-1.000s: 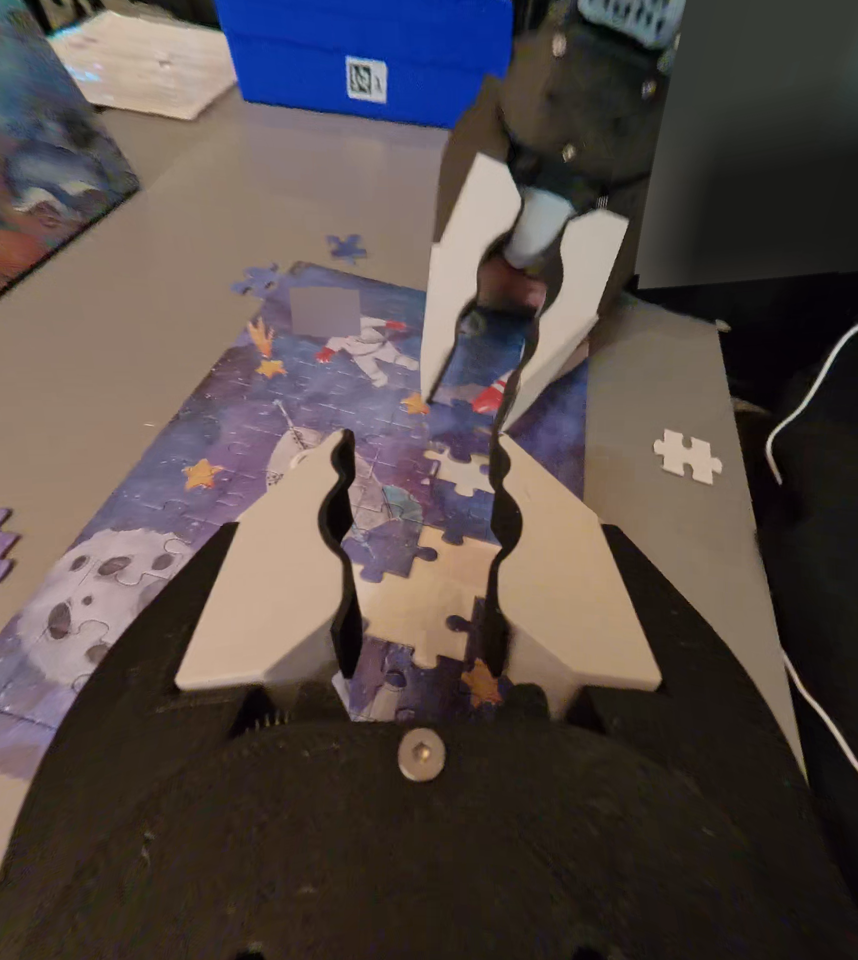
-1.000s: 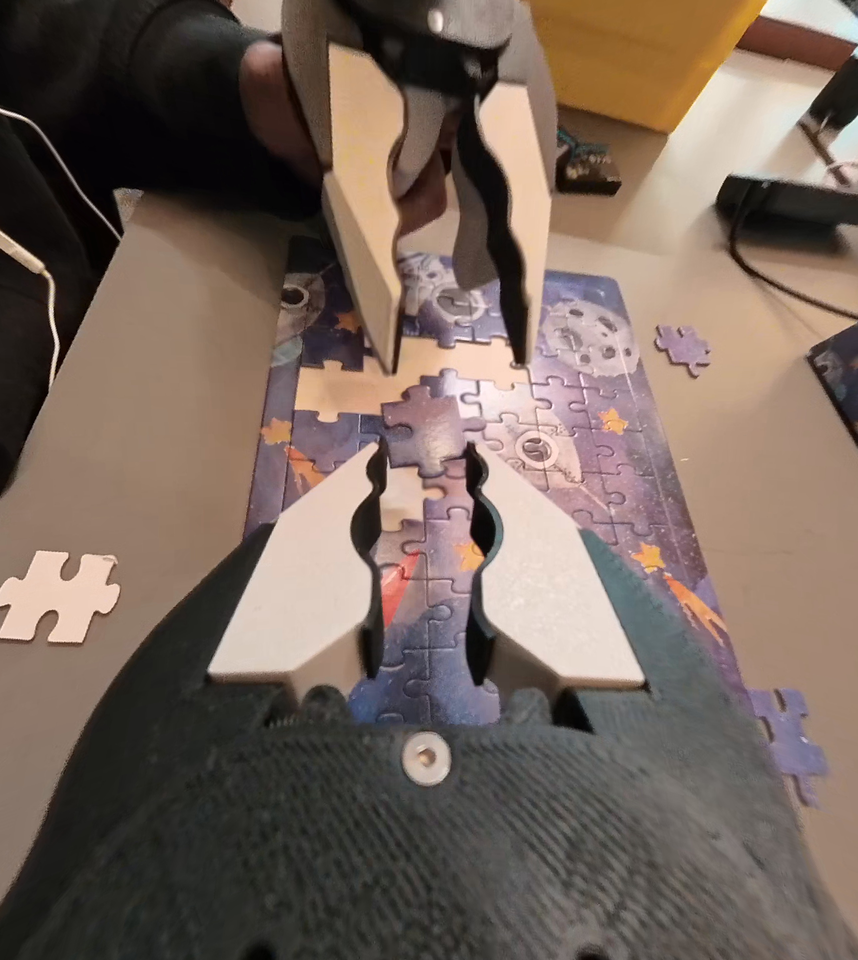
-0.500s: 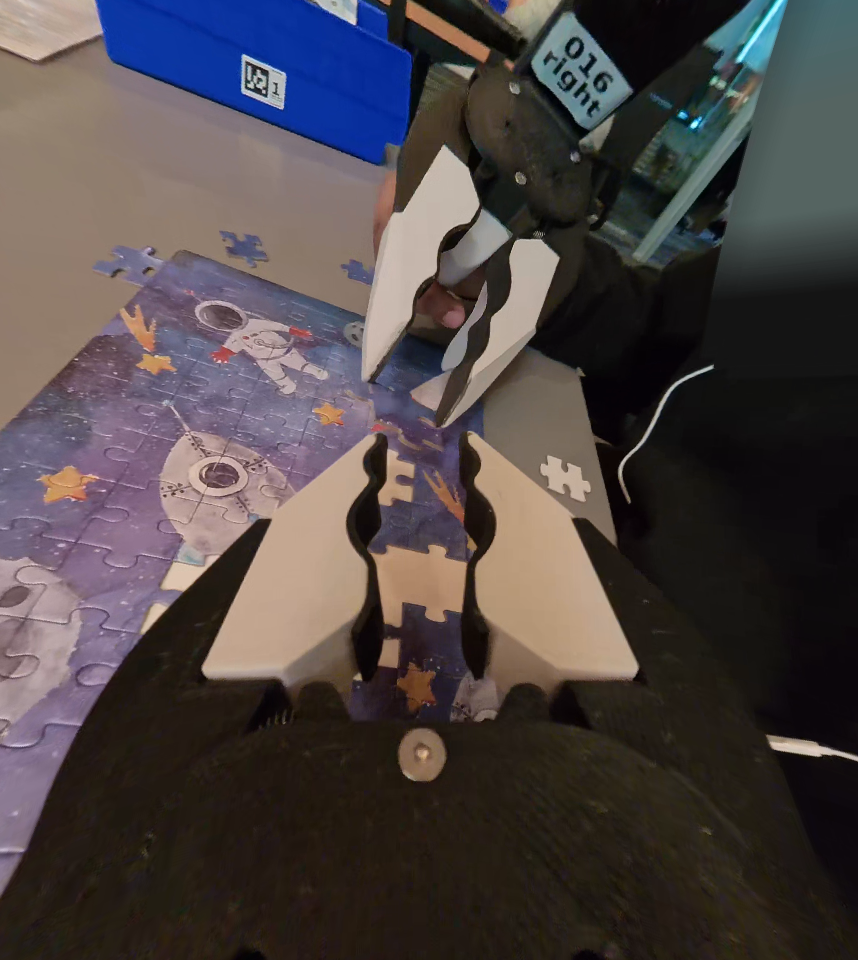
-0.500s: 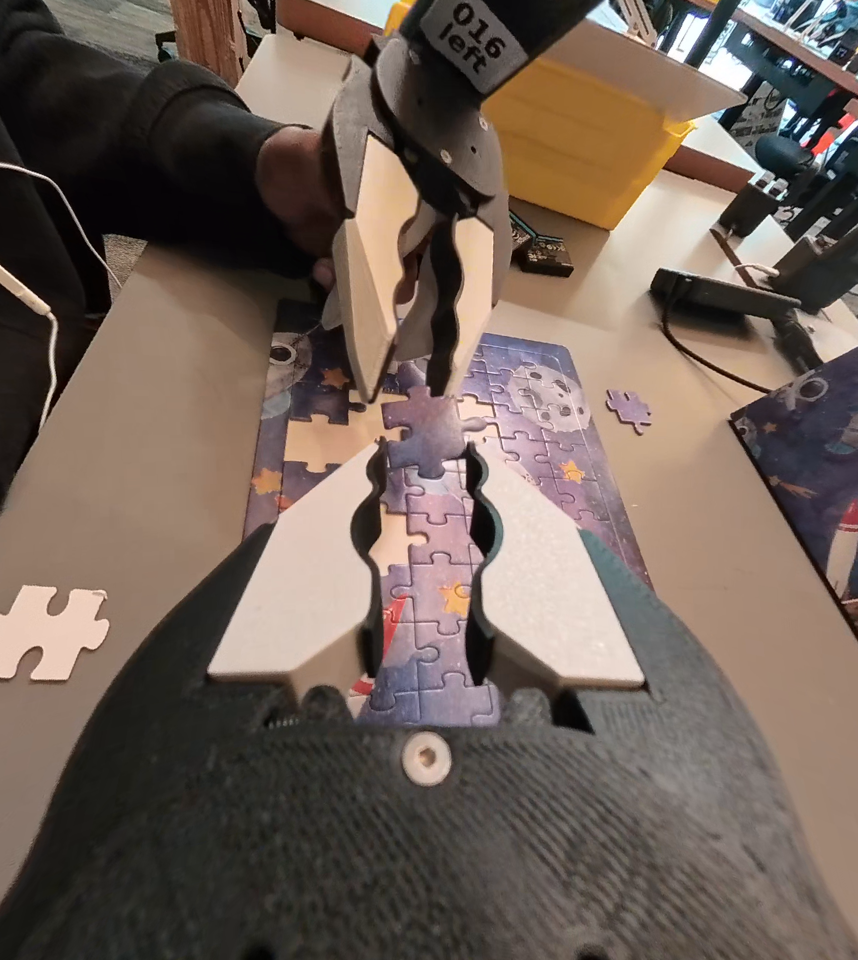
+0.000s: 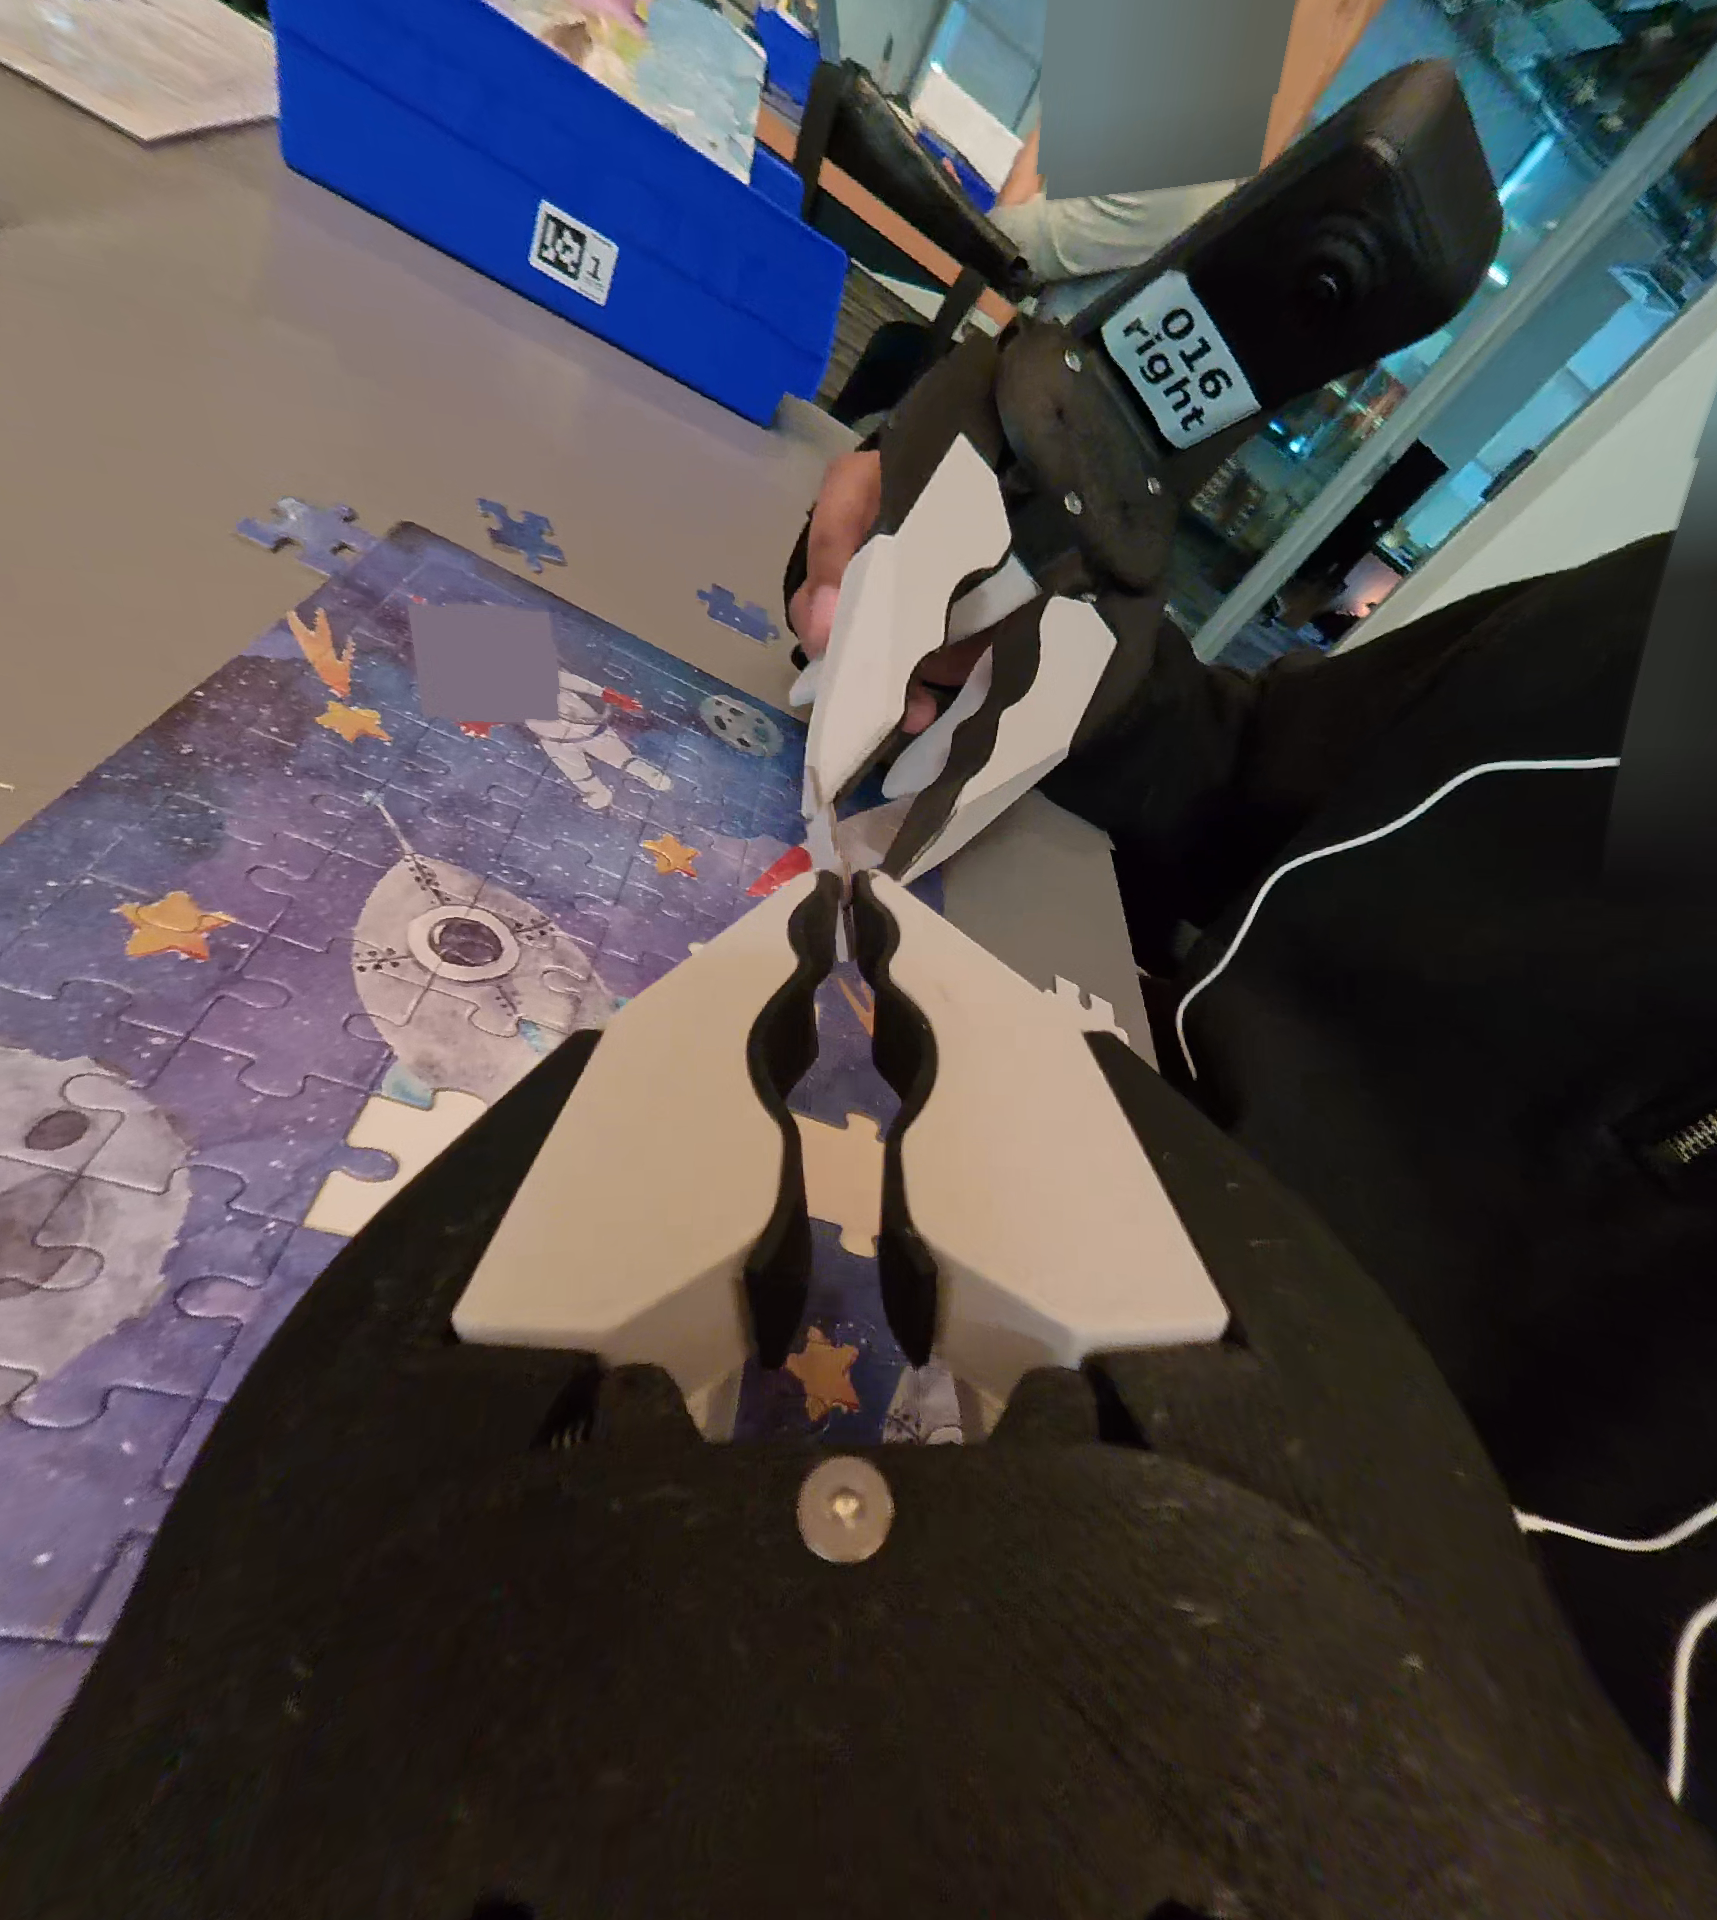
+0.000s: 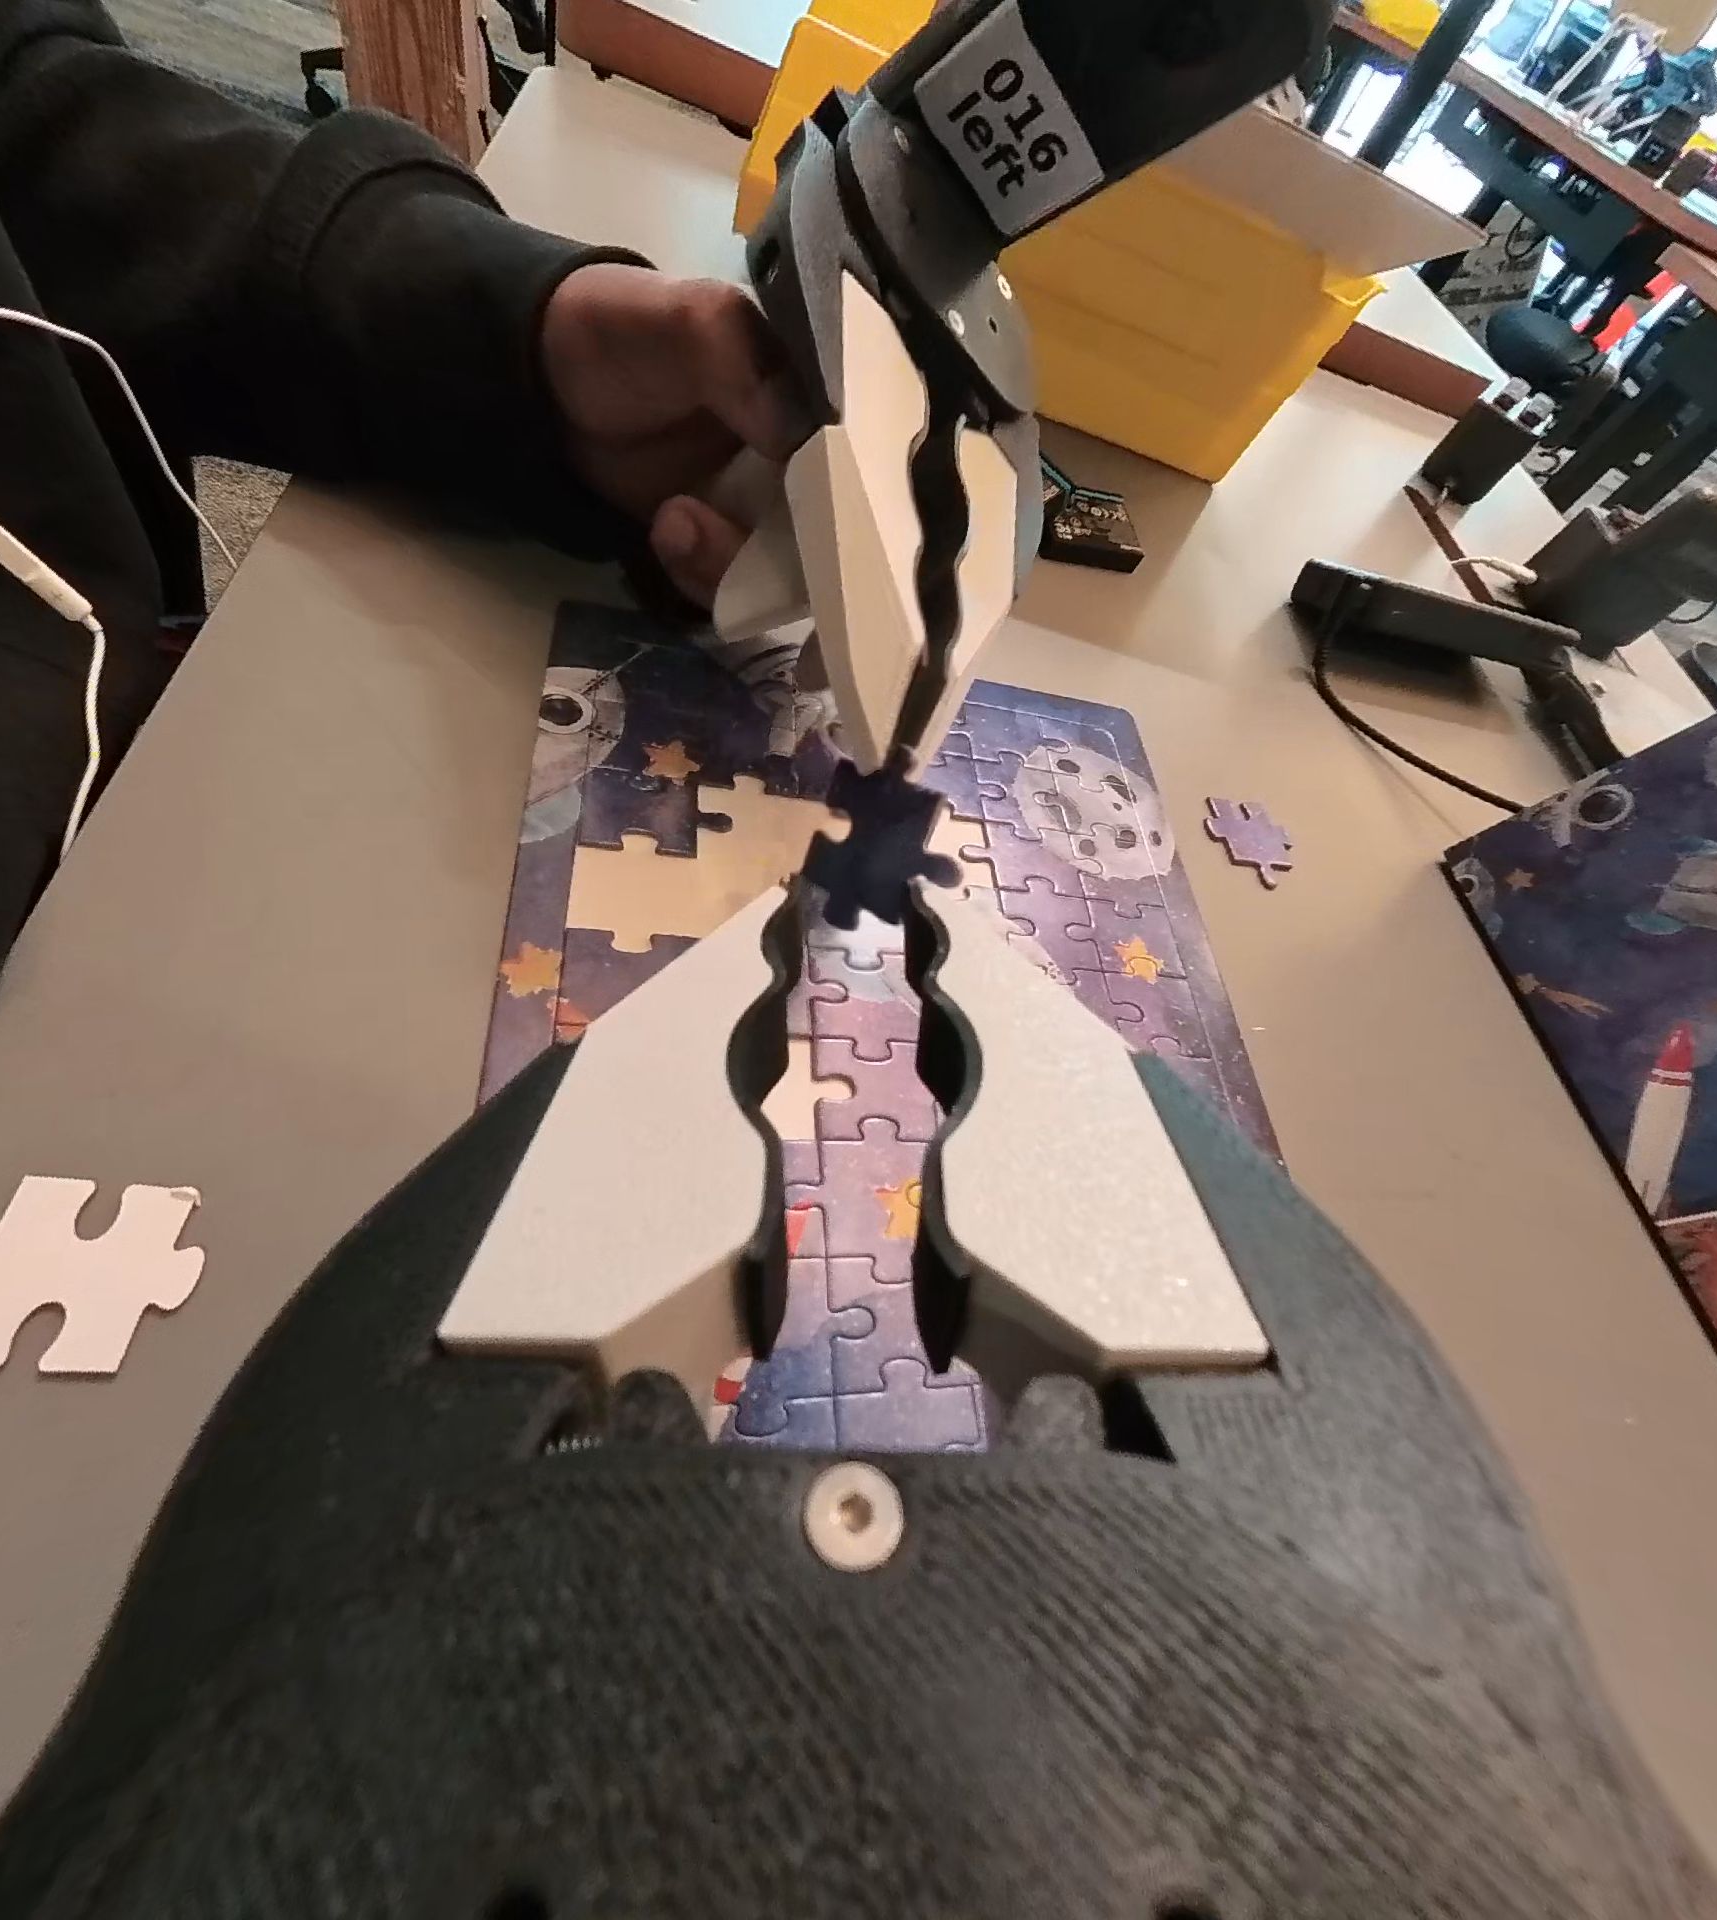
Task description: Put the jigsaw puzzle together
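Observation:
The space jigsaw [image 5: 314, 883] lies flat on the grey table and also shows in the right wrist view [image 6: 1072, 935]. It has a bare tan gap [image 6: 646, 883] near its middle. A dark purple puzzle piece [image 6: 875, 831] hangs in the air above that gap. My left gripper [image 5: 841, 883] is shut on the piece's thin edge [image 5: 841, 925]; the right wrist view shows the left gripper [image 6: 901, 753] pinching its top. My right gripper [image 6: 854, 904] grips the piece's lower part across its width, and it faces me in the left wrist view [image 5: 859, 836].
A white face-down piece [image 6: 64, 1278] lies near the table's edge. A purple piece [image 6: 1249, 836] and small blue pieces [image 5: 521, 530] lie beside the jigsaw. A blue bin [image 5: 542, 208], a yellow bin [image 6: 1176, 343], a picture board [image 6: 1664, 987] and a cabled black device [image 6: 1425, 623] surround it. My two grippers' fingertips are within a few centimetres of each other. It is some 10 cm from my right tips to the space jigsaw [image 5: 314, 883].
My left gripper closed from wide open onto the piece that my right gripper held. Both grippers rose above the jigsaw. My right jaws narrowed and the piece turned in them.

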`<state>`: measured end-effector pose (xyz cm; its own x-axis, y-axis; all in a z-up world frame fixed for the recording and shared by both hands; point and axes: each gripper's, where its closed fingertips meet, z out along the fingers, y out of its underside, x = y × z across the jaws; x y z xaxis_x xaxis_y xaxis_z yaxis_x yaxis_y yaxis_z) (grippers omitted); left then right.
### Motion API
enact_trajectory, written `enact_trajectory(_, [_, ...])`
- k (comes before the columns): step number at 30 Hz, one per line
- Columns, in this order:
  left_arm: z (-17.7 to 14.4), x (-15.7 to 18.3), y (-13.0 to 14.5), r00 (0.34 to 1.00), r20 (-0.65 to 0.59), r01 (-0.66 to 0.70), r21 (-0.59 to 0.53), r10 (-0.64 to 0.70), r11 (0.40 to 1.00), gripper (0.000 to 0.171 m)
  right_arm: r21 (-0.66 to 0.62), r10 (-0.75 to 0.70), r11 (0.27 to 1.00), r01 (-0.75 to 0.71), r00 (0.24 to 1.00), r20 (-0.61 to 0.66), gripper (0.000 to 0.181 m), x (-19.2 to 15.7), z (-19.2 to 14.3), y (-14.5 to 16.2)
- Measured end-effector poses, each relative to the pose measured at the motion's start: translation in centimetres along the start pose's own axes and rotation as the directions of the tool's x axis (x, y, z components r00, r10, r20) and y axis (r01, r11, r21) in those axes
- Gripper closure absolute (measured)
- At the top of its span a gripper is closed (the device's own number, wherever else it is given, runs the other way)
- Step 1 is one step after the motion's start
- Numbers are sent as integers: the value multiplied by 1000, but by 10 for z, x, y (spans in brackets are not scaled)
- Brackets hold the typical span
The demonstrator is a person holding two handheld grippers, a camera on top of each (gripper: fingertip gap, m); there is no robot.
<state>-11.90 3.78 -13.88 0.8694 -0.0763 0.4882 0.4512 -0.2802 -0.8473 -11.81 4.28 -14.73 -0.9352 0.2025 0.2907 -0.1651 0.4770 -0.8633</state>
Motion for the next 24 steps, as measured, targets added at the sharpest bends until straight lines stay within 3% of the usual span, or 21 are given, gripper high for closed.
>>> enact_trajectory(8, [-4, -3, -3, 1000, 9, 15, 23, -15, 1000, 171, 16, 43, 999, -42, 998, -37, 163, 11, -5, 0])
enact_trajectory(17, [8, -2, 15, 996, 45, -70, -102, 74, 992, 171, 14, 149, 989, -149, 989, 24, 152, 6, 3, 4])
enact_trajectory(24, [11, -6, 16, 973, 124, -177, -141, 195, 974, 171, -94, 179, 981, -170, 979, 96, 180, -10, 13, 20])
